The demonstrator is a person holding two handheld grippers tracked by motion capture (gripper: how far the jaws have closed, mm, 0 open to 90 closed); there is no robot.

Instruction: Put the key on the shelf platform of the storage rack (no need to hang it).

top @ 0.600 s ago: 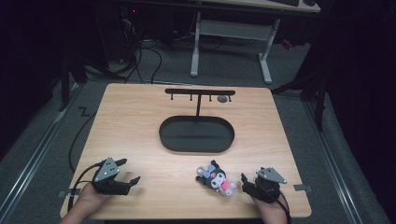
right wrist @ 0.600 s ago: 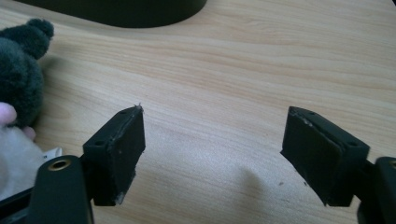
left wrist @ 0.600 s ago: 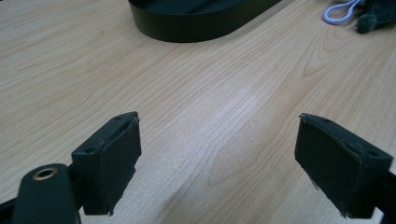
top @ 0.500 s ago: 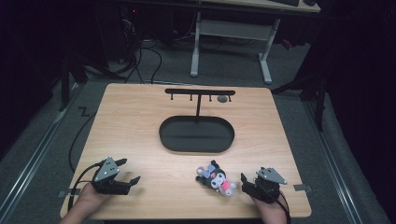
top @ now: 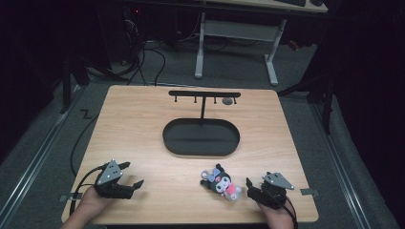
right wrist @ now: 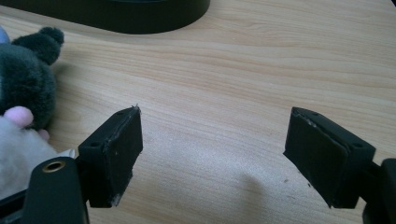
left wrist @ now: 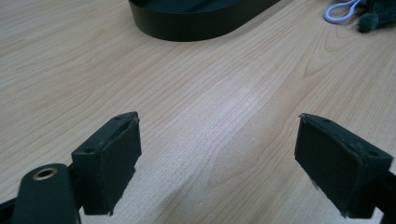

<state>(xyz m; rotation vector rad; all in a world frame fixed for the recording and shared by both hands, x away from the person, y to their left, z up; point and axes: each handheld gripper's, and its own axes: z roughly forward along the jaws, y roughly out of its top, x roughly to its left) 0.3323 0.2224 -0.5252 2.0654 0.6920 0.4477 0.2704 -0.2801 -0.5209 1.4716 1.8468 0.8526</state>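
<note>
A small black, grey and pink plush toy (top: 220, 182) lies near the table's front edge, right of centre. My right gripper (top: 250, 188) rests on the table just to its right, jaws open toward it and apart from it. In the right gripper view the right gripper (right wrist: 212, 135) holds nothing over bare wood, with the plush toy (right wrist: 23, 88) beside its left jaw. My left gripper (top: 134, 174) sits open at the front left. In the left gripper view the left gripper (left wrist: 217, 140) is empty, and the plush toy's edge with a pale loop (left wrist: 345, 9) shows far off.
A black oval base (top: 200, 138) lies at the table's centre, with a thin post behind it that carries a hook bar (top: 204, 94). A small grey item (top: 228, 101) hangs at the bar's right end. The wooden table (top: 133, 124) ends close behind both hands.
</note>
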